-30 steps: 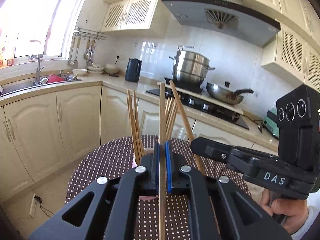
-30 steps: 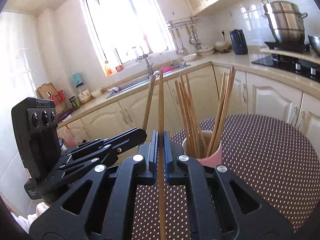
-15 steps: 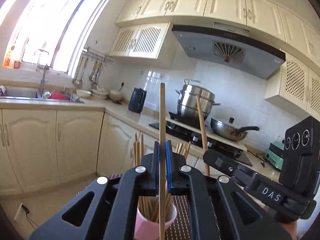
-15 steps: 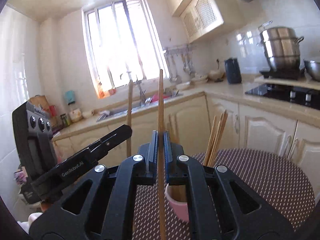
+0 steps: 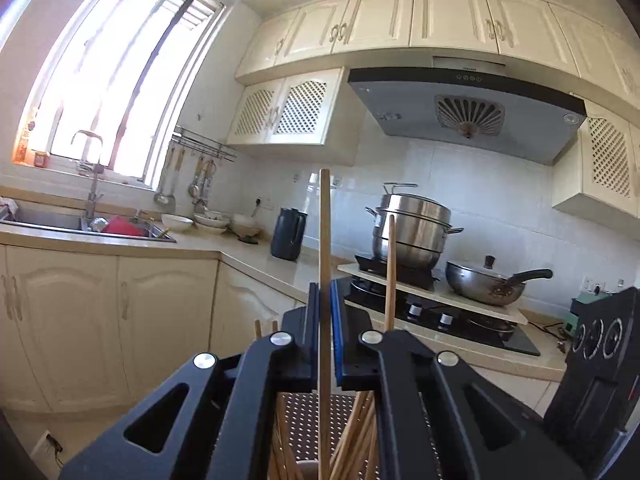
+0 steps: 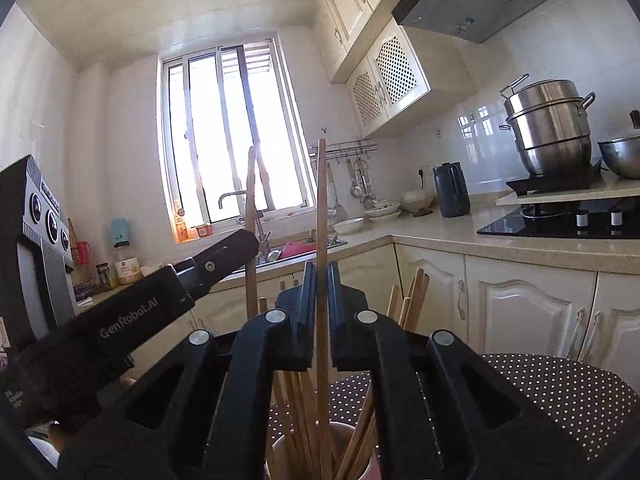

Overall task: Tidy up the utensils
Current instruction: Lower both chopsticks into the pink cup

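Holding: each gripper pinches one chopstick upright over the cup.
Left gripper (image 5: 325, 312): blue pads pressed against a chopstick (image 5: 325, 240) that stands straight up between them; its lower end runs down toward the cup below, and whether the tip is inside the rim I cannot tell.
Left gripper seen from the right: its black body (image 6: 160, 304) reaches in from the left edge, the chopstick it carries (image 6: 250, 220) rising just past its tip.
Right gripper (image 6: 321, 292): fingers closed on a second chopstick (image 6: 321, 208), upright, its lower part passing down among the sticks in the cup.
Right gripper seen from the left: its chopstick (image 5: 390, 272) stands just right of the left one, near but apart; the black housing (image 5: 596, 364) sits at the right edge.
Cup (image 6: 352, 432): pink, directly under both grippers, on the table.
Bundle (image 6: 412, 300): many wooden chopsticks stand in the cup, leaning outward, their tops showing either side of the right gripper's fingers.
Table (image 6: 560, 392): round, dark cloth with white dots.
Left background: window (image 6: 232, 132), sink (image 5: 60, 222) with tap.
Middle background: dark kettle (image 5: 289, 234) on the counter.
Right background: steel pot (image 5: 412, 232) and wok (image 5: 486, 282) on the hob, hood (image 5: 468, 114) above.
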`<state>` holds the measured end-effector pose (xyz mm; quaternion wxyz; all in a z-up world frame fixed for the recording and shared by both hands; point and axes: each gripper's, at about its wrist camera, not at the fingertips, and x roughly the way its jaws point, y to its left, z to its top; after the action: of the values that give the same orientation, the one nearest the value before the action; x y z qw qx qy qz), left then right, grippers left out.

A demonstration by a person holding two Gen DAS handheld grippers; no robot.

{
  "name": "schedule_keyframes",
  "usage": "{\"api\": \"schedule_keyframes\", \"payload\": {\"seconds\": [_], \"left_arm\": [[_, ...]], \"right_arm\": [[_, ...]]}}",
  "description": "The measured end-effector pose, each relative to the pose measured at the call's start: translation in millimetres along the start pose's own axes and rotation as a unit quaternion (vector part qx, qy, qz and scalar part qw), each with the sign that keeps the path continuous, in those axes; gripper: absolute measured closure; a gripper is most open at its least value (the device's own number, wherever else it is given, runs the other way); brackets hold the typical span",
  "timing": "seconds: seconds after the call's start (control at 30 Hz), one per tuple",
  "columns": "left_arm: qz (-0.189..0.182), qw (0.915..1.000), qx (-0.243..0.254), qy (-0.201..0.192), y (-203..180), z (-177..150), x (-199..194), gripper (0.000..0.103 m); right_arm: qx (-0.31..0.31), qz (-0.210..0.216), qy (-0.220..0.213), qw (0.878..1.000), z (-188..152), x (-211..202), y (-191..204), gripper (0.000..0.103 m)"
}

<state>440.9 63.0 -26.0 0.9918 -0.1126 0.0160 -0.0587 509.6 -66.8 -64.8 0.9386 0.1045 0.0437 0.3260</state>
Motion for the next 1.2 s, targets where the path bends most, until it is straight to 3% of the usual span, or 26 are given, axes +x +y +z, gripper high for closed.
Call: {"api": "schedule_keyframes", "payload": {"seconds": [0.13,0.4,0.83,1.03,1.07,1.1,1.17,1.2], "left_arm": [[-0.002,0.9999,0.011,0.003,-4.5,-4.1,8.6,0.097],[0.009,0.9995,0.019,0.024,6.8,-32.3,-2.8,0.097],[0.027,0.9943,0.057,0.086,15.8,-65.2,-22.8,0.096],[0.037,0.9922,0.07,0.096,15.4,-66.8,-36.2,0.095],[0.038,0.9918,0.068,0.101,16.1,-65.4,-38.1,0.091],[0.037,0.9916,0.066,0.104,16.0,-64.3,-40.0,0.078],[0.041,0.992,0.067,0.099,15.2,-60.8,-49.1,0.067],[0.042,0.9922,0.071,0.094,14.4,-58.9,-54.8,0.064]], "right_arm": [[0.007,0.008,-0.008,1.0,-7.0,3.7,-4.6,0.097],[-0.002,0.013,0.022,1.0,-29.6,-7.1,-5.8,0.097],[-0.053,-0.017,0.069,0.996,-66.4,-37.6,1.2,0.097],[-0.057,-0.023,0.084,0.995,-70.6,-41.6,9.4,0.097],[-0.053,-0.025,0.087,0.994,-69.4,-42.4,10.5,0.096],[-0.049,-0.025,0.089,0.995,-67.9,-44.0,12.4,0.096],[-0.049,-0.03,0.09,0.994,-64.5,-48.4,18.3,0.095],[-0.05,-0.033,0.09,0.994,-61.6,-51.4,21.2,0.089]]}}
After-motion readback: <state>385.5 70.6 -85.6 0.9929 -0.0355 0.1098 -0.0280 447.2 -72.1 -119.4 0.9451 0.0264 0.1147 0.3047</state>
